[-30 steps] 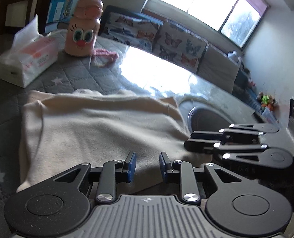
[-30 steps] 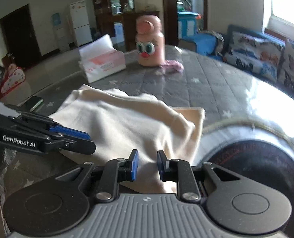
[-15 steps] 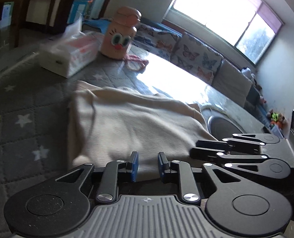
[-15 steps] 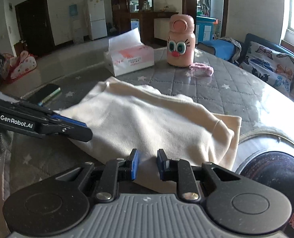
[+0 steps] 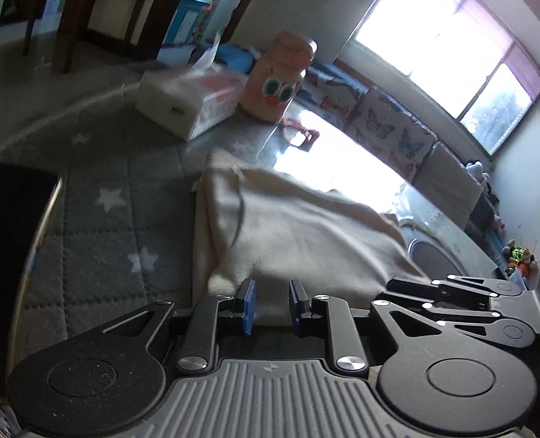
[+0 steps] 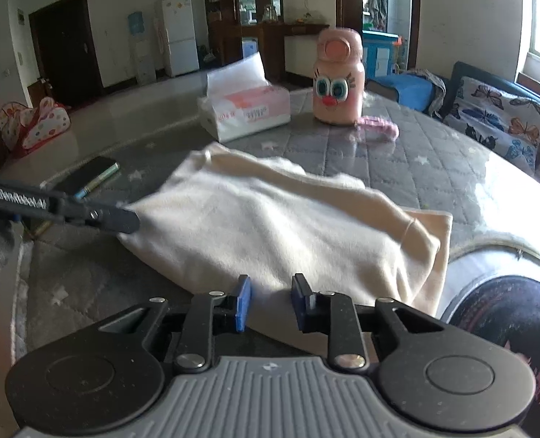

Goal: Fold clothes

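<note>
The cloth [image 6: 281, 226] lies part-folded on the table [image 6: 434, 153], its near edge at both grippers. Your left gripper [image 5: 272, 304] has been closing, your right gripper [image 6: 270, 301] opening; both stand narrowly apart, gripping nothing. Next, pinch that edge and fold away.

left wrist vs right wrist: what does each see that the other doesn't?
Left wrist only: the bright window and the sofa cushions beneath it. Right wrist only: the fridge, dark door and dotted play tent. Both: the cream garment on the grey quilted table, tissue box, pink cartoon bottle, phone, and each other's gripper: the right gripper at the garment's near edge, the left gripper at its left edge.
</note>
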Action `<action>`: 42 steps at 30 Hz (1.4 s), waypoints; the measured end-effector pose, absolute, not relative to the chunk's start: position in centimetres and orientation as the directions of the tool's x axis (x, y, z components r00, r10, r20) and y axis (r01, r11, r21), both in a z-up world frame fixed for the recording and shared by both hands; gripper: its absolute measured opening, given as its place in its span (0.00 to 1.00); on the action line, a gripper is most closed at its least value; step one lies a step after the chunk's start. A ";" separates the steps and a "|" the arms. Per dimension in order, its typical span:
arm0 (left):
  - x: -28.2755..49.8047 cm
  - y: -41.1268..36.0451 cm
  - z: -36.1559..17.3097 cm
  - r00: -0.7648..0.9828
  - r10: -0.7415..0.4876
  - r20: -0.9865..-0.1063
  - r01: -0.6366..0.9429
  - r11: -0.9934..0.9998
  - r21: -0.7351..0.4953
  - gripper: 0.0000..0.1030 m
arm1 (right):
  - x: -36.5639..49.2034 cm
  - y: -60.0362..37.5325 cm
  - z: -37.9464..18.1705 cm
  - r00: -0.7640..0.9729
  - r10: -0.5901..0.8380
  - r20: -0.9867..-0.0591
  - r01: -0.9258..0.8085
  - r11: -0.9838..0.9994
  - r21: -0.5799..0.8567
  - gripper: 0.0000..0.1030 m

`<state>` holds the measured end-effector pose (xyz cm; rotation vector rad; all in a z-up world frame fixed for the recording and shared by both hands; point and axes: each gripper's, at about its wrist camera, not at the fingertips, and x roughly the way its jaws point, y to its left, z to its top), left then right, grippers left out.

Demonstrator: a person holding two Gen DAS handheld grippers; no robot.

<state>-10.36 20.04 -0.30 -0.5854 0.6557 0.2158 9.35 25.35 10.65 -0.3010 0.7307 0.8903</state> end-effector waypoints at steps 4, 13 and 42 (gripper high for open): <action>-10.4 19.7 -0.4 0.759 0.013 -0.651 -0.379 0.822 -0.426 0.20 | 9.1 25.3 10.8 0.414 0.599 -0.686 -0.788 0.613 0.059 0.29; -10.9 17.7 0.9 0.746 0.071 -0.662 -0.371 0.870 -0.325 0.48 | 8.1 24.2 11.4 0.435 0.606 -0.667 -0.762 0.641 0.085 0.45; -12.1 14.7 1.8 0.729 0.192 -0.657 -0.365 0.921 -0.135 1.00 | 4.4 22.8 11.5 0.495 0.567 -0.658 -0.712 0.699 0.066 0.90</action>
